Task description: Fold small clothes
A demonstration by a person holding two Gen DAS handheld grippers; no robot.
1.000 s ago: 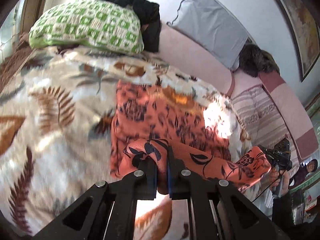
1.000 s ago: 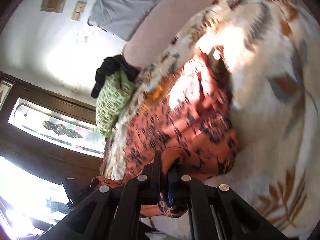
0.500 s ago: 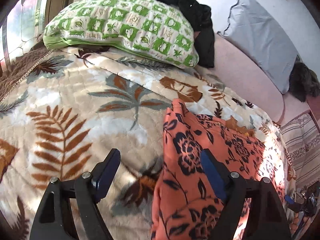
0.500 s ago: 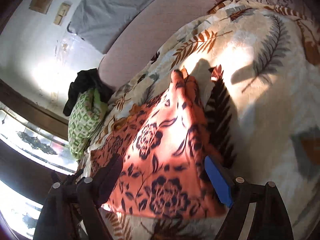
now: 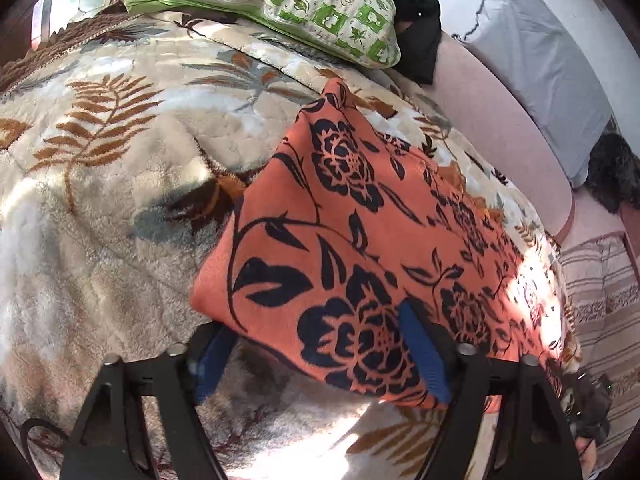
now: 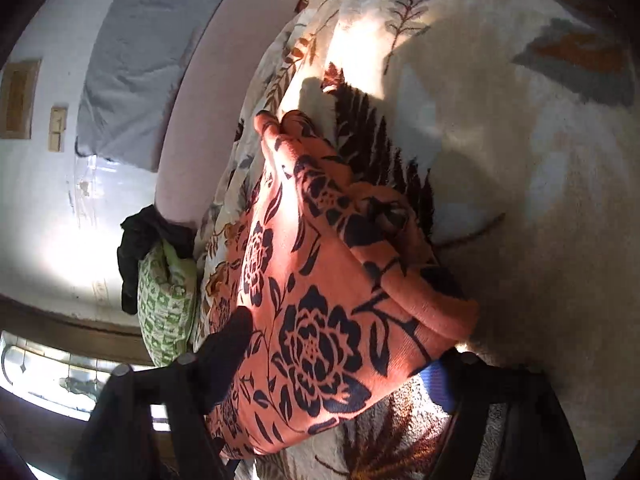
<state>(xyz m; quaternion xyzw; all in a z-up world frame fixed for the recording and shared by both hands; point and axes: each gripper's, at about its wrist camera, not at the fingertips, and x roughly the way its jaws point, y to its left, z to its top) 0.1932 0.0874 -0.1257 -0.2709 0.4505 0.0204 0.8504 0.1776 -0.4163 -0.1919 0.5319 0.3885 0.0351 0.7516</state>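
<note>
An orange garment with a dark floral print lies folded on the leaf-patterned blanket. My left gripper is open, its blue-padded fingers straddling the garment's near left corner, the right pad on top of the cloth. In the right wrist view the same garment lies with a rolled fold along its right side. My right gripper is open, its fingers either side of the garment's near edge.
A green checked pillow and a black cloth lie at the blanket's far end. A grey pillow leans on a pink sofa back. A striped cover lies at the right. A window shows at the left.
A second ago both grippers were shut on the garment's edge, holding it up. They laid it down folded and opened. Since half a second ago both have moved closer over its near edge.
</note>
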